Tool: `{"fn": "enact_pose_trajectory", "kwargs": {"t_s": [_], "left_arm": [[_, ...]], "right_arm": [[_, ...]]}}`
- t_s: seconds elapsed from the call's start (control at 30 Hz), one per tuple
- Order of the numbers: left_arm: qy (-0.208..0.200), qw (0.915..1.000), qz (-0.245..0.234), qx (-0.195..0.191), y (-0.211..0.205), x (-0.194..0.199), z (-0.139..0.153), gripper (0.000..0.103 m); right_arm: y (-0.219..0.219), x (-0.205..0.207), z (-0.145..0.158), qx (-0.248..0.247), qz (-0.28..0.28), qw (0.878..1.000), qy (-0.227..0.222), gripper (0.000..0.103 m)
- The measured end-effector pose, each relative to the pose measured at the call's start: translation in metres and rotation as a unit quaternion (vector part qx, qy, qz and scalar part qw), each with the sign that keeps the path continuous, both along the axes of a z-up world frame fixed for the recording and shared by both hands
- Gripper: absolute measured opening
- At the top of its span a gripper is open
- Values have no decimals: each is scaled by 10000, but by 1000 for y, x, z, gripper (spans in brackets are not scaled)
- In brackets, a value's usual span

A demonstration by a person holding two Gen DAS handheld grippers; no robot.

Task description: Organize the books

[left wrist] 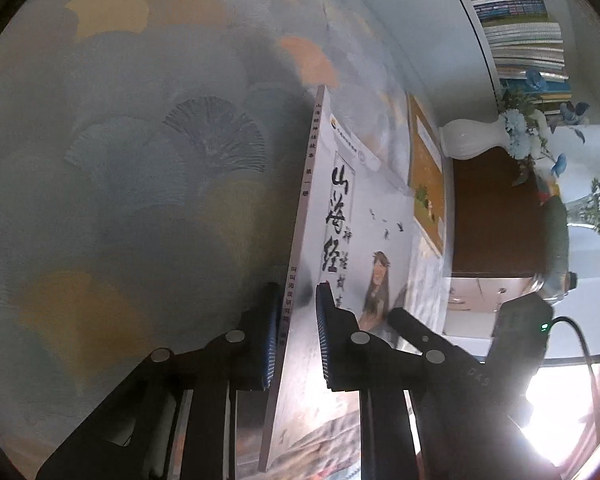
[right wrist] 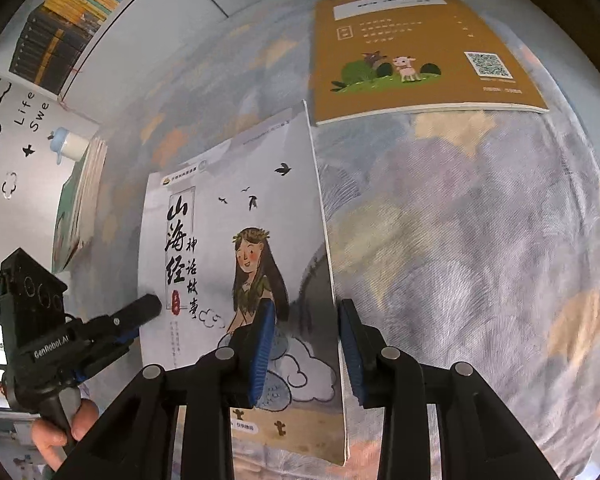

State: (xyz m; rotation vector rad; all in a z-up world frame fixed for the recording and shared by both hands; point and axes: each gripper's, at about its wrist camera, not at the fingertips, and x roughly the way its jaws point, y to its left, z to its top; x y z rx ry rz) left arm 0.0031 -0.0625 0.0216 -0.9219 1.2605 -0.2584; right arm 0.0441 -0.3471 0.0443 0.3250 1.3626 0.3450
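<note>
Book [left wrist: 340,216] edge between both grippers' fingers [right wrist: 262,344].

**Patterned cloth and what lies on it**

We see a surface [right wrist: 480,220] covered in blue-grey cloth printed with fan-shaped leaves in grey, tan and orange. On it, at about seven o'clock in the right wrist view, is a white storybook [right wrist: 240,260] showing a long-haired girl and black calligraphy. At one o'clock lies an ochre book [right wrist: 416,52], flat, with a lamb picture and QR code, just beside the white book's far corner. At nine o'clock sits a stack of books [right wrist: 84,200].
</note>
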Motion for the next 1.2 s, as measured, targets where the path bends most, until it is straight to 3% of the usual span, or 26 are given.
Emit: {"fn": "enact_pose_trajectory", "kwargs": {"t_s": [0.1,0.23,0.37,0.67,0.83,1.2], "left_arm": [[2,9993,-25,-375,2,-3,-4,14],[1,9997,-235,-26,-12,4,0,14],[48,9997,-229,-12,-13,4,-3,14],[-495,9952,-404,740,-20,6,32,14],[-759,9907,-493,1017,-26,9,51,14],[-999,9868,-354,1226,-30,11,79,14]], "right_arm": [[-1,-1,3,79,43,9999,-49,33],[-14,-5,14,817,97,9966,-32,33],[-21,-3,28,1217,210,9922,-168,33],[-9,5,31,787,623,9947,-218,33],[7,2,45,531,983,9924,-513,35],[15,1,70,451,1411,9841,-979,34]]}}
